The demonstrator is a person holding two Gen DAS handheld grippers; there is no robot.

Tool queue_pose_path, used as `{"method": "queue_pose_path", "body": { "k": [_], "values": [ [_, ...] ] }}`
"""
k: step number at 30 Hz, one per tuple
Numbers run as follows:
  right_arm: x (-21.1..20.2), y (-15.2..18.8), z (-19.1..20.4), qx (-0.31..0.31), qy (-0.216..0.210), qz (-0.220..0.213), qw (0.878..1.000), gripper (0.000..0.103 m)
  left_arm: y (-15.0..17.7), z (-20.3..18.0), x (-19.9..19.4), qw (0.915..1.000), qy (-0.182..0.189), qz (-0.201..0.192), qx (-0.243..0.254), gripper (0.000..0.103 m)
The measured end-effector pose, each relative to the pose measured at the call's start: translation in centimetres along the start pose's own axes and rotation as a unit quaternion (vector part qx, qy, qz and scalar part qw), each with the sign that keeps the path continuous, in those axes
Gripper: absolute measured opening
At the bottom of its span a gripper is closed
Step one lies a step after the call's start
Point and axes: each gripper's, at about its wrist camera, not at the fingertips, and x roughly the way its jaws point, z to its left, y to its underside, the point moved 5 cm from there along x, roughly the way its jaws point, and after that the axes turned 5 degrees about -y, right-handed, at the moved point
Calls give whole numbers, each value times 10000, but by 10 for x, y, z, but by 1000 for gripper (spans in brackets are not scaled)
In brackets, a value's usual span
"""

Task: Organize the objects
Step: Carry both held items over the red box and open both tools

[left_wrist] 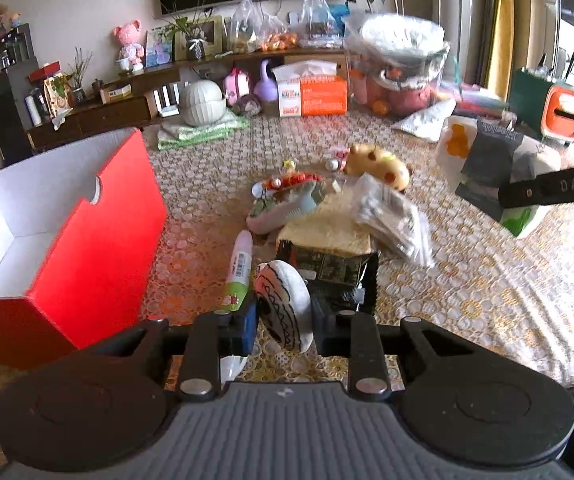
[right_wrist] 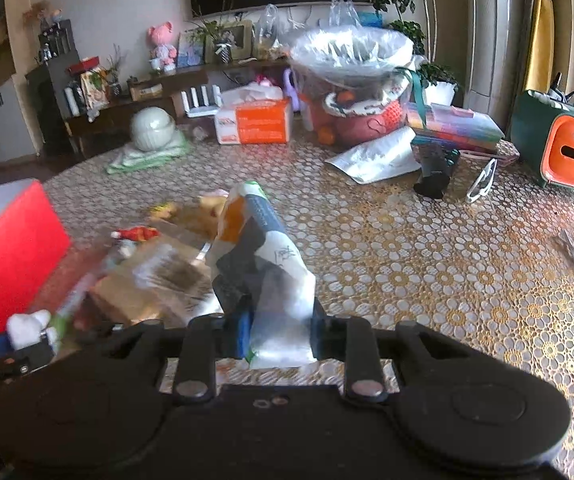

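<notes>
Looking along the left gripper (left_wrist: 283,316), its fingers pinch a white disc (left_wrist: 283,306) beside the red box (left_wrist: 87,232); "DAS" reads on the other tool. Over the right gripper (right_wrist: 277,330), closed fingers clamp a white packet (right_wrist: 271,264), print unreadable, above the table (right_wrist: 447,280).

Two claw-mounted views over one table (left_wrist: 467,300)

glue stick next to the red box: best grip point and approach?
Grip the glue stick across its white middle, coming from above with the jaws closing on its long sides. It lies flat, running away from the camera, between the red box and the dark packet; the gaps look narrow, so descend straight.
</notes>
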Motion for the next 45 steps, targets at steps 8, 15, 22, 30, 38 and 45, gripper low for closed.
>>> {"method": "queue_pose_path", "body": {
  "k": [8,15,22,30,38,45],
  "values": [
    [-41,-7,41,-114,-427,-141,9989,26,-11,22,-36,9995,68,-194,-250,26],
    [-57,-25,93,-346,-987,-145,9944,26,-20,59,-67,9980,59,-383,-502,26],
    [-55,-43,156,-779,-1378,-157,9873,26,-25,108,-83,9962,-163,-502,-695,26],
    [-32,-55,223,-1224,-1655,-88,9785,26,-35,180,-80,9935,-597,-484,-837,26],
    [3,-55,276,-1467,-1857,92,9715,26,-40,244,-52,9925,-951,-218,-741,26],
    [47,-49,305,-1641,-1853,395,9681,27,-45,281,-9,9935,-927,226,-619,26]
  ]
}}
